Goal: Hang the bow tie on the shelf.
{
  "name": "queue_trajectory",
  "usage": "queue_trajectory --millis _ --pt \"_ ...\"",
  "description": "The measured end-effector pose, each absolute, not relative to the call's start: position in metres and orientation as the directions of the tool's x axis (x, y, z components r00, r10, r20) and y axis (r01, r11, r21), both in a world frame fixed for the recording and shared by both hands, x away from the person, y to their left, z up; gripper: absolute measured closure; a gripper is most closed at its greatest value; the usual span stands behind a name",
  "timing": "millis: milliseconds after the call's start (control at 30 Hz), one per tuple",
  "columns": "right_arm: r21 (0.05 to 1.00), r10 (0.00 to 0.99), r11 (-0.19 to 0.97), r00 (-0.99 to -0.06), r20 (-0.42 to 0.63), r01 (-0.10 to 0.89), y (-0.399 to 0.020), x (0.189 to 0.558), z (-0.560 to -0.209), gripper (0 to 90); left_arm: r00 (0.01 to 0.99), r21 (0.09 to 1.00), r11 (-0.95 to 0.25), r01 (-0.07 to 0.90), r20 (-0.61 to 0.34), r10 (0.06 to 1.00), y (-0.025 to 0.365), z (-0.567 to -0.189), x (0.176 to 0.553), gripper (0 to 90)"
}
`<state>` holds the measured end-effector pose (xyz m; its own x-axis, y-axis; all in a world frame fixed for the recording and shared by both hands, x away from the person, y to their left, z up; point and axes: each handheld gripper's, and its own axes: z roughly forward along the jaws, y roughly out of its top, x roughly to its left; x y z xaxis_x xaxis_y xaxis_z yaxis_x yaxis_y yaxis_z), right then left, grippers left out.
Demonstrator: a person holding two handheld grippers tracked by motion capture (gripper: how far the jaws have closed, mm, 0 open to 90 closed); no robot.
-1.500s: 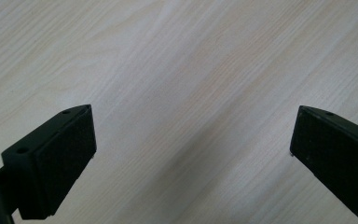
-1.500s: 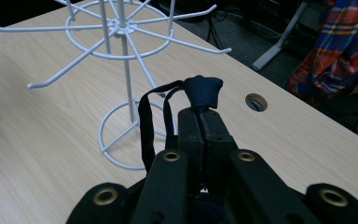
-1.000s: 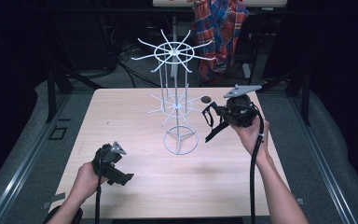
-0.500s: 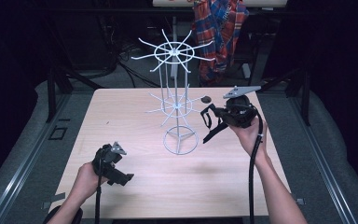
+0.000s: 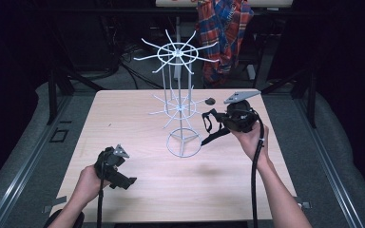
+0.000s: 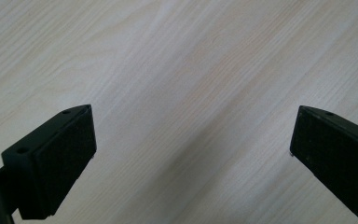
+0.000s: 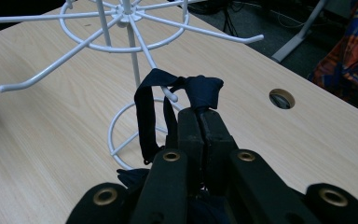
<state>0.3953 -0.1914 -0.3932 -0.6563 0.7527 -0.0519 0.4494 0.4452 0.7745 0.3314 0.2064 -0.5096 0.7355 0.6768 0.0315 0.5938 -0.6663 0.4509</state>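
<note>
**Dark strap brought up to a rack hook**

At the lower left of the high view, the left gripper (image 5: 123, 179) rests low over the wooden table (image 5: 123, 118), in the same spot as a second ago. In the left gripper view its two black jaws stand wide apart with nothing but bare wood grain between them.

In the middle of the high view stands the white wire rack (image 5: 179, 107), with a ring base, a lower ring of hooks and a larger upper ring of hooks. It has not shifted between the frames.

Right of centre, the right gripper (image 5: 208, 119) has edged a little leftward toward the rack compared with a second ago, carrying the dark strap (image 5: 212, 128) with it. In the right gripper view the jaws are pressed tight together on a bunched end of the strap (image 7: 205, 91), and a loop of it (image 7: 147, 116) hangs just in front of the tip of one lower white hook (image 7: 170, 94); whether the loop is around that hook or only beside it cannot be told. The rest of the strap trails down toward the table below the gripper.

A small dark object (image 5: 210, 100) lies on the table above the right gripper, unmoved.

No brand, label or writing can be read anywhere.
</note>
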Motion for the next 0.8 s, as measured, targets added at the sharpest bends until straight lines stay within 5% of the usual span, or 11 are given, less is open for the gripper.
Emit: queue_trajectory --millis 800 --pt "0.785 0.744 0.409 -0.668 0.008 0.465 -0.184 0.401 -0.406 88.3 0.735 0.446 -0.669 0.595 0.034 0.677 0.207 -0.51 0.33 0.3"
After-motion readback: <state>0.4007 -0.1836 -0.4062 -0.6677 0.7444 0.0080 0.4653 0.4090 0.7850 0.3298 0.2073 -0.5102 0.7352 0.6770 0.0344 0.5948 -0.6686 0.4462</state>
